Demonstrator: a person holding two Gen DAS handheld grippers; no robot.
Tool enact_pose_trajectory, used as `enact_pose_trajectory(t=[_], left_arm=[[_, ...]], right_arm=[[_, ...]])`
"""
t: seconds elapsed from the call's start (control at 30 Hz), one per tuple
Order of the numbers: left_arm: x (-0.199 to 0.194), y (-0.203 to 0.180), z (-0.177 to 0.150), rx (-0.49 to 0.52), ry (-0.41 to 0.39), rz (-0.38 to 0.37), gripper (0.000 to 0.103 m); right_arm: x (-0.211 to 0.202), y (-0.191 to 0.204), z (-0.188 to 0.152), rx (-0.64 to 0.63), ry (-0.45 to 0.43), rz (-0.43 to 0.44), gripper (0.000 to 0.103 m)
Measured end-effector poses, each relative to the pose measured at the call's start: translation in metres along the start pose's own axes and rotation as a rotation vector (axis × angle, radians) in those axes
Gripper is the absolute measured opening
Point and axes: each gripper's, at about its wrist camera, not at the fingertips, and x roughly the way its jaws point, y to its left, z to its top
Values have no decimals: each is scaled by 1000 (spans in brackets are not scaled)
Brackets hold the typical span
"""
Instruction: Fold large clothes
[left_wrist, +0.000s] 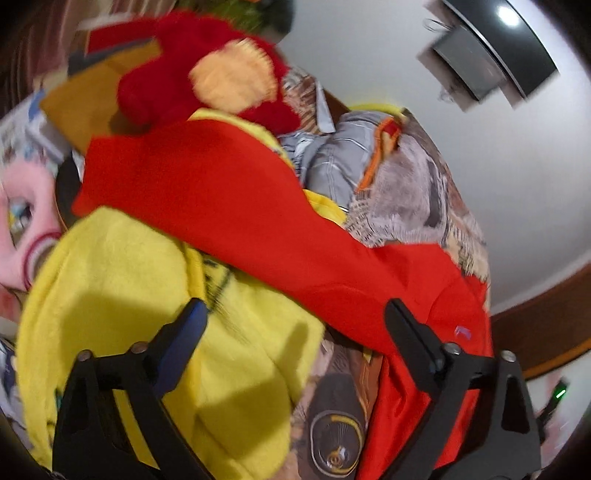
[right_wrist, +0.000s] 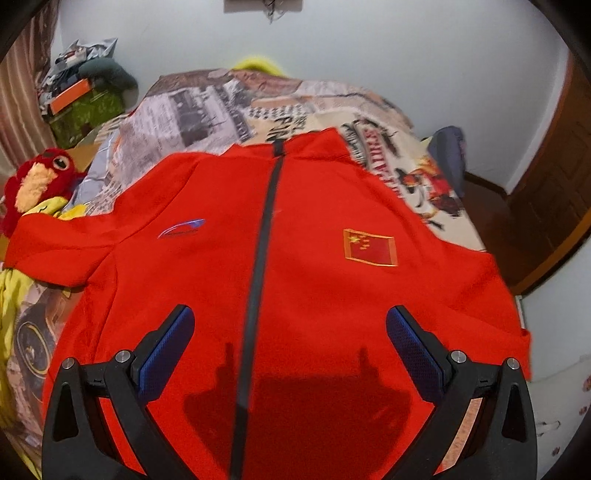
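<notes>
A red zip jacket (right_wrist: 317, 258) with a black zipper and a flag patch lies spread front-up on the bed. My right gripper (right_wrist: 290, 314) is open and empty, hovering over the jacket's lower front. In the left wrist view the jacket's sleeve (left_wrist: 229, 195) stretches across a yellow garment (left_wrist: 122, 280). My left gripper (left_wrist: 295, 310) is open and empty, close above the sleeve and the yellow garment.
The bed has a printed cover (right_wrist: 229, 107). A red plush toy (right_wrist: 37, 184) and the yellow garment (right_wrist: 14, 291) lie at the bed's left side. A pile of things (right_wrist: 85, 92) stands at the back left. A wooden door (right_wrist: 554, 184) is at the right.
</notes>
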Motion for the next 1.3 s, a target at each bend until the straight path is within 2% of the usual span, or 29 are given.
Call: enact_pose_trajectory(t=[0.1, 0.27, 0.33, 0.4, 0.47, 0.53, 0.6, 0.67, 0.73, 0.8, 1.0, 1.17, 1.3], left_arm=[[10, 25, 14, -106, -5, -51, 87], [24, 53, 36, -203, -50, -28, 63], [27, 59, 46, -222, -70, -12, 59], [29, 61, 56, -219, -94, 32, 52], [31, 60, 63, -202, -103, 88, 33], [31, 50, 69, -165, -126, 179, 20], [25, 41, 72, -118, -158, 238, 12], [19, 12, 74, -8, -203, 323, 10], [13, -13, 75, 80, -233, 359, 7], [4, -45, 74, 177, -266, 359, 6], [-19, -168, 57, 438, -329, 249, 4], [-10, -262, 36, 574, -335, 148, 3], [8, -335, 7, 650, -297, 42, 3]], right_arm=[[10, 3, 3, -5, 26, 42, 103], [24, 9, 4, -24, 65, 62, 103], [26, 9, 3, -25, 75, 63, 103], [27, 6, 2, -25, 83, 60, 103], [27, 4, 3, -23, 87, 54, 103], [25, -2, 5, -12, 83, 50, 103], [21, -6, 6, 2, 74, 48, 103], [16, -12, 7, 18, 62, 45, 103], [11, -19, 10, 29, 48, 41, 103], [8, -24, 10, 32, 33, 37, 103], [-1, -42, 13, 37, -7, 33, 103], [-7, -62, 17, 75, -30, 70, 103], [-10, -77, 18, 89, -44, 90, 103]])
